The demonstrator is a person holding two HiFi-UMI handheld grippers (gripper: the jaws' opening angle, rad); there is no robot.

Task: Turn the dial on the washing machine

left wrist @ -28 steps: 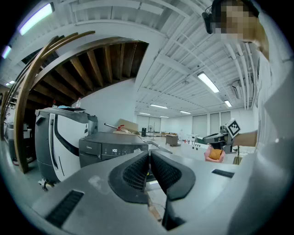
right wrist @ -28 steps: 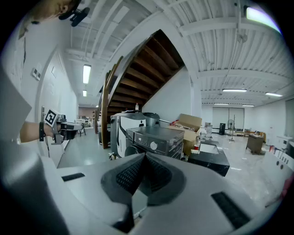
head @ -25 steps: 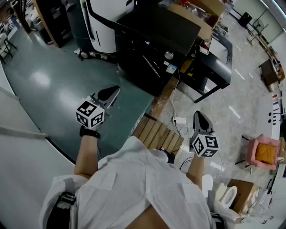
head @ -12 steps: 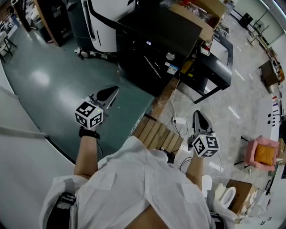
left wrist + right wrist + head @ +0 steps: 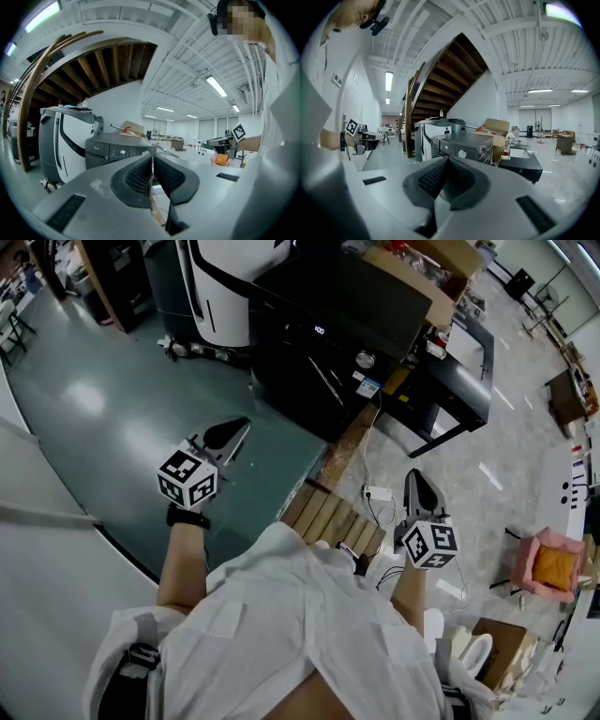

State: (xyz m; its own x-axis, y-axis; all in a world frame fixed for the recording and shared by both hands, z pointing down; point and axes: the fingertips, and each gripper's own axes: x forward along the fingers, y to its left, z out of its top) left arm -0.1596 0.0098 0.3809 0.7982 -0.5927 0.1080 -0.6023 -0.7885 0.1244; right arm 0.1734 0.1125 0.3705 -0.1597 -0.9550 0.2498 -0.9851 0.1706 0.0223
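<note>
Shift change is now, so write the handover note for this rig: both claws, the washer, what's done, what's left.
Left claw: shut, empty, held in the air well short of the machine.
Right claw: shut, empty, also held short of it.
The dark grey box-shaped washing machine stands ahead, with its round silver dial on the front panel.
Done: nothing; neither claw is at the dial.
Left: step up, open one claw, grip the dial, turn it.
</note>
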